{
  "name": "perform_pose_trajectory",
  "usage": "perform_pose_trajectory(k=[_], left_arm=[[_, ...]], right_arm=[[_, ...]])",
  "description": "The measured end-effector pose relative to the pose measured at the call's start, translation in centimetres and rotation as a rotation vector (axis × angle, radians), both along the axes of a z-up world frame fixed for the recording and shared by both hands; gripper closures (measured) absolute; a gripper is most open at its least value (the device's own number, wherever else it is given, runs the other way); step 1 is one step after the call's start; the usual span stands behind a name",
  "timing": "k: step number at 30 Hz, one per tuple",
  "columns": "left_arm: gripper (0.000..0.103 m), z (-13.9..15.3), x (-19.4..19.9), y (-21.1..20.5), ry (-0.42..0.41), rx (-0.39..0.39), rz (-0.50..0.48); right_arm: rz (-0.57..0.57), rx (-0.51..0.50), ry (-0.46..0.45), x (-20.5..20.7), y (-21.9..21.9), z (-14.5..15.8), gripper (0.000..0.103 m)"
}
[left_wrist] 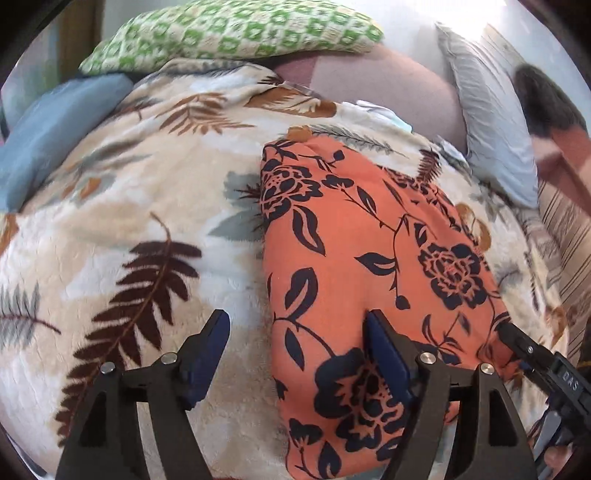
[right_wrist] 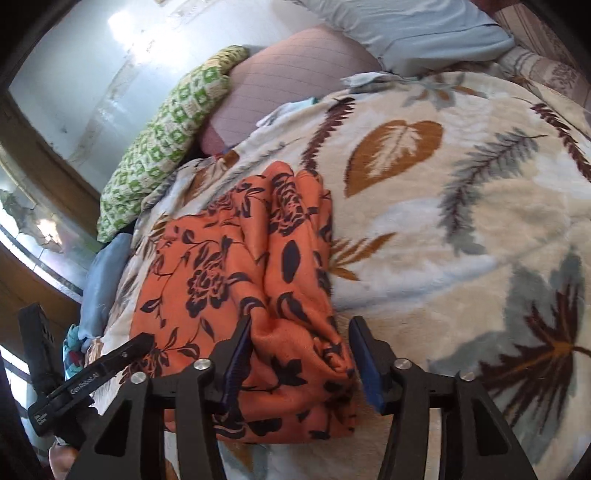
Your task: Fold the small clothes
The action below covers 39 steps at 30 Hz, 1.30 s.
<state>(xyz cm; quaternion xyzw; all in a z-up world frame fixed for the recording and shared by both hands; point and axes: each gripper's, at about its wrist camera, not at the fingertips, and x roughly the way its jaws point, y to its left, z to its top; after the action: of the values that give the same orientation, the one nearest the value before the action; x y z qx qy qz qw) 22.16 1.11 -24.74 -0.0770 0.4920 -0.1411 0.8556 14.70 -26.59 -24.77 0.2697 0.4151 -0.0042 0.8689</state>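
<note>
An orange garment with a dark flower print (left_wrist: 351, 251) lies folded into a long strip on a cream leaf-patterned blanket (left_wrist: 147, 184). My left gripper (left_wrist: 295, 328) is open over the strip's near left edge. Its left finger stands over bare blanket, and its right finger (left_wrist: 380, 343) rests on the cloth. In the right wrist view the same garment (right_wrist: 236, 273) is bunched along its right side. My right gripper (right_wrist: 301, 332) is open around that near right fold, its left pad against the cloth. One finger of the other gripper (right_wrist: 125, 350) shows at the left.
A green-and-white patterned pillow (left_wrist: 229, 33) and a blue pillow (left_wrist: 55, 129) lie at the far left of the bed. A pinkish sheet (left_wrist: 388, 88) and a grey pillow (left_wrist: 491, 125) are at the far right. Wall and wooden frame (right_wrist: 44, 166) stand beyond.
</note>
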Motion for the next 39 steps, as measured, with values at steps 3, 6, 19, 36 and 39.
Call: perform_pose_trajectory(k=[3, 6, 19, 36, 39], left_arm=[[0.026, 1.6, -0.9, 0.0, -0.081, 0.044, 0.014], [0.026, 3.4, -1.8, -0.3, -0.163, 0.048, 0.005], [0.021, 1.2, -0.1, -2.2, -0.077, 0.184, -0.102], [0.013, 1.5, 0.0, -0.4, -0.059, 0.068, -0.085], [0.013, 0.8, -0.1, -0.9, -0.045, 0.139, -0.095]], right_arm=[[-0.007, -0.13, -0.101, -1.3, 0.6, 3.1, 0.045], [0.08, -0.163, -0.18, -1.1, 2.0, 5.5, 0.045], [0.232, 0.038, 0.096, 12.6, 5.4, -0.5, 0.056], [0.311, -0.007, 0.066, 4.9, 3.0, 1.6, 0.066], [0.329, -0.026, 0.142, 3.0, 3.0, 0.1, 0.066]])
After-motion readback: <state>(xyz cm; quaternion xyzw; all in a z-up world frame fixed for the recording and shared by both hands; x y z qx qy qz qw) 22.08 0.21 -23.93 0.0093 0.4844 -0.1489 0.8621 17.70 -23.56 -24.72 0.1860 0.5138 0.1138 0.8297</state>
